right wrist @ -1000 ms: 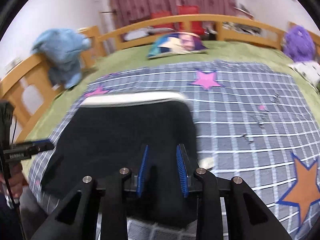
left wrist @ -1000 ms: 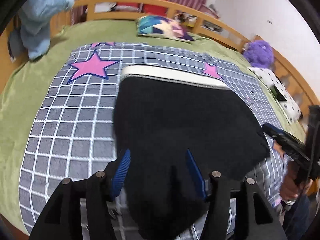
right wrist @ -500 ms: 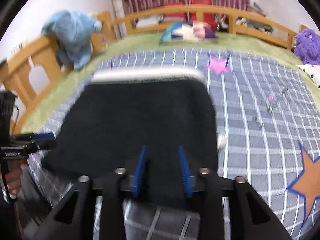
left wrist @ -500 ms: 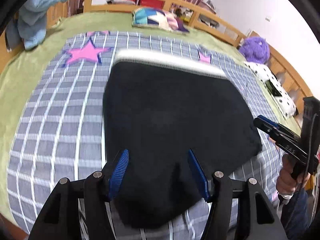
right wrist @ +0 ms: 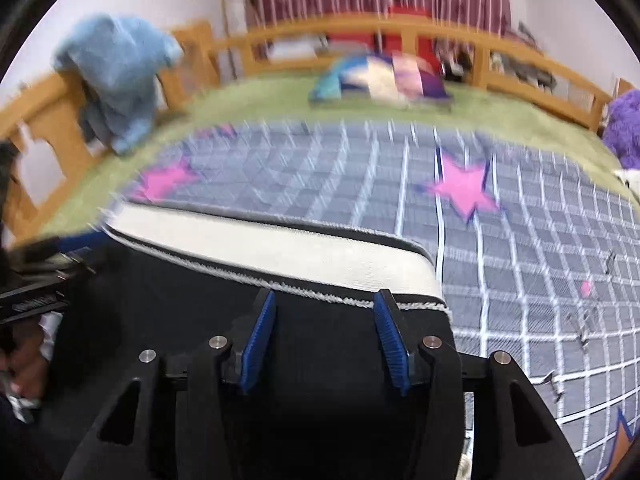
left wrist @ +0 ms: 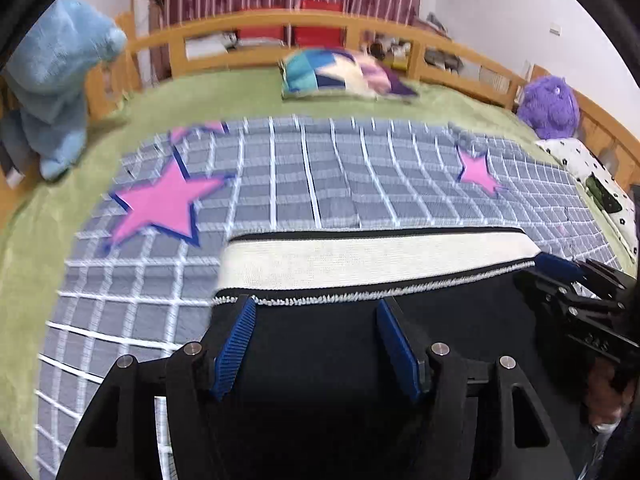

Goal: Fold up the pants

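The black pants (left wrist: 320,360) lie folded on the grey checked blanket (left wrist: 320,184), their white waistband (left wrist: 360,260) across the far edge. My left gripper (left wrist: 316,316) is open over the left part of the black cloth, its tips just short of the waistband. My right gripper (right wrist: 324,308) is open over the right part of the pants (right wrist: 320,360), also just short of the waistband (right wrist: 280,252). The right gripper also shows at the right edge of the left wrist view (left wrist: 568,280). Both views are blurred by motion.
The blanket with pink stars (left wrist: 160,200) covers a green bedspread (left wrist: 240,96). A patchwork pillow (left wrist: 340,76), a blue plush (left wrist: 52,80) and a purple plush (left wrist: 548,108) sit by the wooden bed rail (left wrist: 280,24). A spotted cloth (left wrist: 600,184) lies at right.
Both grippers have moved forward over the pants towards the waistband, which is now close to their tips. The right gripper's fingers stand wider apart than before.
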Motion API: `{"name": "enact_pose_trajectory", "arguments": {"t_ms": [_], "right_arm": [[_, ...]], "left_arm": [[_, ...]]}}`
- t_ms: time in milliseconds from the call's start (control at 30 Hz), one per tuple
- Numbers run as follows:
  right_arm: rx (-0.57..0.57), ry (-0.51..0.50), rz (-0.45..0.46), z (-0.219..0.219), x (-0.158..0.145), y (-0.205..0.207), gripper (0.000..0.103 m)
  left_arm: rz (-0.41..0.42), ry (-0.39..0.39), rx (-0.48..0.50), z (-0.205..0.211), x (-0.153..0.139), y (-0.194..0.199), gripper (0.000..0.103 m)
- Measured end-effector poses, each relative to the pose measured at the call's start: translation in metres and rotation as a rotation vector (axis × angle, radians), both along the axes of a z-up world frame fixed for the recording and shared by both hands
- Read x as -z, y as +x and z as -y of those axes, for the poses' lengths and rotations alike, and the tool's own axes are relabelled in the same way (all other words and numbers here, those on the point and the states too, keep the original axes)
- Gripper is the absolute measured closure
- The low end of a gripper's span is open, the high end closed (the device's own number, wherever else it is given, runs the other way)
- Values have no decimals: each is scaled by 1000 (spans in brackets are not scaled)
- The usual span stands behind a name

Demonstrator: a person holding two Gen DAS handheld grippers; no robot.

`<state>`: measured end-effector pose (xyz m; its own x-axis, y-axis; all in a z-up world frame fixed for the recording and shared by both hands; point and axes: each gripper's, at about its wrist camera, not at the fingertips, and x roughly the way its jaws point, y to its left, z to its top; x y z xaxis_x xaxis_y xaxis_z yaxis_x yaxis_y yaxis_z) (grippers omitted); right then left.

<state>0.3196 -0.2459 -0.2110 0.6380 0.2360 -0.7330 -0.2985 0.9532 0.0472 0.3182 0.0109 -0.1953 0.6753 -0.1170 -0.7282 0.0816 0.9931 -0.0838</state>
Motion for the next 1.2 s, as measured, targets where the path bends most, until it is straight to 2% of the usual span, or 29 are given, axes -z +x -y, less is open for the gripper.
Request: {"name": "enact_pose_trajectory", "arguments": {"t_ms": [100, 167, 200, 267, 367, 500, 600, 667, 767, 833, 933, 1033, 1200], "right_arm": [[4, 74, -3, 13, -1, 4, 52], [8, 63, -6, 15, 0, 2, 52], [14, 38, 4, 15, -3, -4, 50], [37, -4, 17, 13, -7, -16, 49], [48, -19, 13, 17, -10, -42, 49], [71, -8, -3, 33, -7, -90, 50], [101, 30, -3, 48, -5, -126, 49], [122, 47, -29, 54, -1, -144, 49], [144, 59, -42, 60, 3, -173, 49], [161, 75, -63, 64, -2, -189, 51], [182, 129, -45, 69, -26, -211, 51], [188, 130, 17, 62, -62, -229, 50], [219, 61, 102, 42, -117, -253, 33]], "left_arm": [[5, -32, 11, -6, -1, -3, 42], [-11, 19, 13, -3, -3, -8, 41], [-20, 48, 12, 0, -3, -15, 37], [-52, 63, 25, 0, 0, -30, 35], [-95, -6, 29, -11, 8, -67, 36], [-64, -35, 20, -23, 11, -123, 35], [-75, -144, 9, -35, 22, -162, 34], [-117, -221, -5, -40, 32, -181, 33], [-147, -237, -8, -39, 32, -204, 34], [-140, -223, -9, -36, 23, -215, 35], [-124, -194, -16, -29, -5, -224, 35], [-48, -147, -6, -15, -51, -234, 34], [22, -76, -8, 8, -102, -257, 30]]}}
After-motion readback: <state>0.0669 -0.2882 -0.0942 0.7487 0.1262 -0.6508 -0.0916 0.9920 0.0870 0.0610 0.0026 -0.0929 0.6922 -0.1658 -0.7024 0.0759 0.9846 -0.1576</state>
